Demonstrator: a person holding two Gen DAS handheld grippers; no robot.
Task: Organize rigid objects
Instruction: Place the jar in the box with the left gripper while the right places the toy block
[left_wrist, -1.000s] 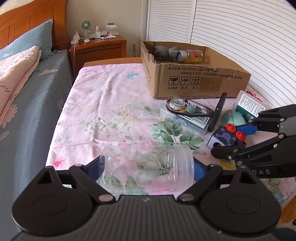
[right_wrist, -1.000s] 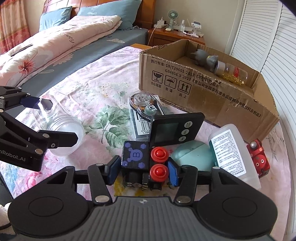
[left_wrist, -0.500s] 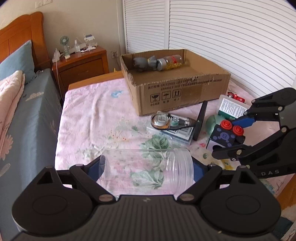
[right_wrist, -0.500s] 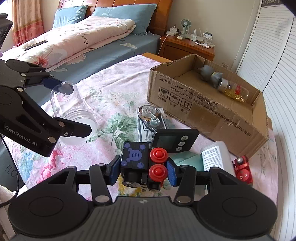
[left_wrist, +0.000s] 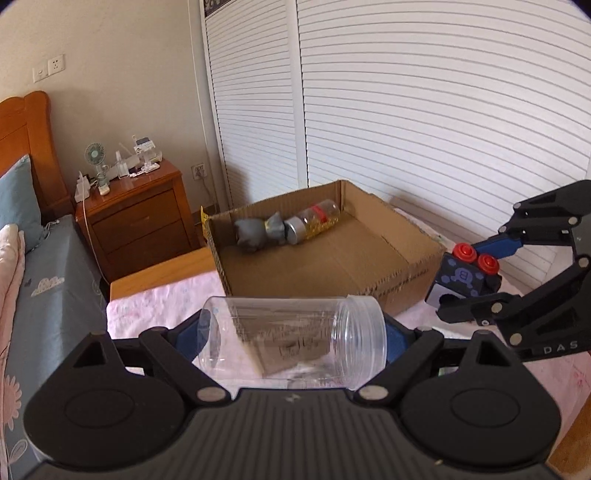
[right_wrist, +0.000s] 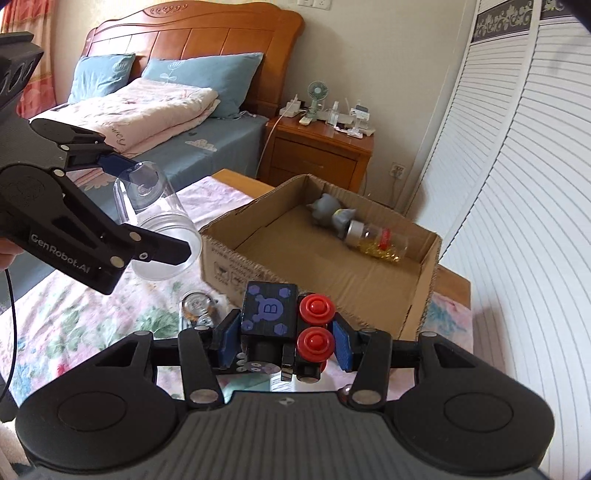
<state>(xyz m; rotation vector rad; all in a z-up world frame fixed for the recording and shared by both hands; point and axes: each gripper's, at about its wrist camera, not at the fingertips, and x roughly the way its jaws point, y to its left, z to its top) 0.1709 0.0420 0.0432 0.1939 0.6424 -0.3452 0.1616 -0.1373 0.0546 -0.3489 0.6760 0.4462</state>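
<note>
Both lifted off counter: left claw (left_wrist: 291, 338) pinching clear jar (left_wrist: 291, 332), right claw (right_wrist: 282, 341) pinching toy block (right_wrist: 286, 325); cardboard box (right_wrist: 325, 258) drop next.

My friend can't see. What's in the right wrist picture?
The right gripper holds a black toy block with two red buttons above a flowery cloth. The left gripper holds a clear plastic jar sideways. Behind sits a cardboard box containing a grey cat figure and a bottle.
</note>
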